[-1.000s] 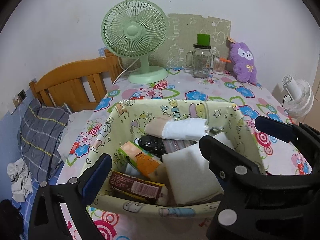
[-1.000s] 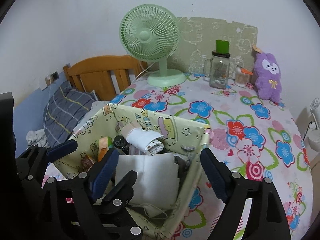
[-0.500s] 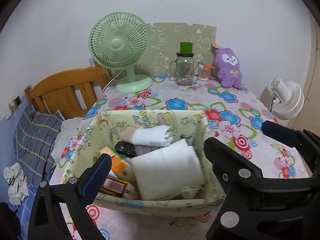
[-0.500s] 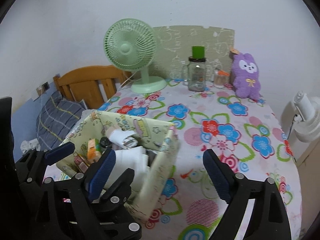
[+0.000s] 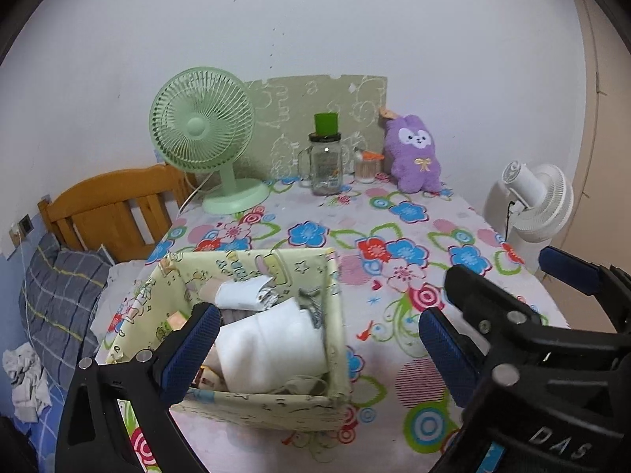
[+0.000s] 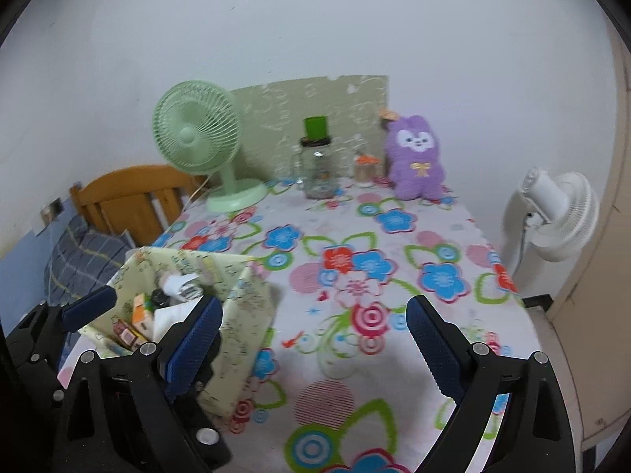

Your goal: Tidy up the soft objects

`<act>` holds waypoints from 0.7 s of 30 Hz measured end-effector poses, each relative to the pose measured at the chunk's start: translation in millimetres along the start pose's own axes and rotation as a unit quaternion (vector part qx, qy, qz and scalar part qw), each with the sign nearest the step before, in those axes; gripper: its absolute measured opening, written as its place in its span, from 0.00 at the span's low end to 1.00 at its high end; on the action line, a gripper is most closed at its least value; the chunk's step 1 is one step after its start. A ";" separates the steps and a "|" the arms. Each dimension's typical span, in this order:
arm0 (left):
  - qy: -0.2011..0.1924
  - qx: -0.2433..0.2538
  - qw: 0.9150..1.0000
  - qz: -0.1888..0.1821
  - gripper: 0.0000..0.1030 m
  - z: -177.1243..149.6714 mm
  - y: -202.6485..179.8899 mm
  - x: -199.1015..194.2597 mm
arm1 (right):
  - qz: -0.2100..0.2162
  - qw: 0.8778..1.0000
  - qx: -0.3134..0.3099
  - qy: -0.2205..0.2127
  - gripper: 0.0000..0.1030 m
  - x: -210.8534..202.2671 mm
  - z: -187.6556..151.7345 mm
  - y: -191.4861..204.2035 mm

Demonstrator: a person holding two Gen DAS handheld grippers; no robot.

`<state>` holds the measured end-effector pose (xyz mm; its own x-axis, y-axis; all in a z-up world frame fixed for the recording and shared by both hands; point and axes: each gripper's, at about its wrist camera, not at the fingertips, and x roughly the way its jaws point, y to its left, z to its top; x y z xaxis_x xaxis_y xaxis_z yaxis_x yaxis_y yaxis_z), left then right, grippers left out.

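Facing across the floral table (image 6: 394, 354), the right gripper (image 6: 311, 339) has just been opening and stands wide and empty; the left gripper (image 5: 315, 345) gapes empty too. The purple plush (image 6: 414, 161) sits upright at the far edge, ahead and slightly right, probably nearer the right gripper; the fabric box (image 6: 240, 315) lies near-left.

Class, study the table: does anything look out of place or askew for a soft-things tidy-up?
Yes. The purple plush rabbit stands apart at the far wall, outside the fabric storage box, and the box sits skewed to the table's edges, with hard cartons mixed among its folded cloths.
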<state>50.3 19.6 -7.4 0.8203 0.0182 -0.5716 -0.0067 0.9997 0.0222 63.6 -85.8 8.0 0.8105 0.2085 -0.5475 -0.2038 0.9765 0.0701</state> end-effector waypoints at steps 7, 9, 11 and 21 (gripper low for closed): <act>-0.023 0.017 1.000 -0.004 1.00 1.5 -15.8 -16.1 | -0.030 0.999 0.005 -0.020 0.94 -26.0 -2.6 -21.8; -0.025 0.017 1.000 -0.008 1.00 1.9 -17.5 -19.3 | -0.039 0.999 0.008 -0.028 0.94 -33.7 -4.1 -28.1; -0.028 0.017 0.999 -0.011 1.00 2.1 -18.9 -22.6 | -0.048 0.998 0.010 -0.033 0.94 -39.7 -5.0 -33.5; -0.045 0.020 0.999 -0.009 1.00 1.8 -20.5 -38.5 | -0.086 0.994 0.031 -0.060 0.94 -68.7 -11.7 -57.3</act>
<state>19.9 -1.6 15.7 0.8682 -0.0034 -0.4962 0.0300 0.9985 0.0457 13.1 -156.7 31.8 0.8909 0.0398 -0.4524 -0.0254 0.9990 0.0379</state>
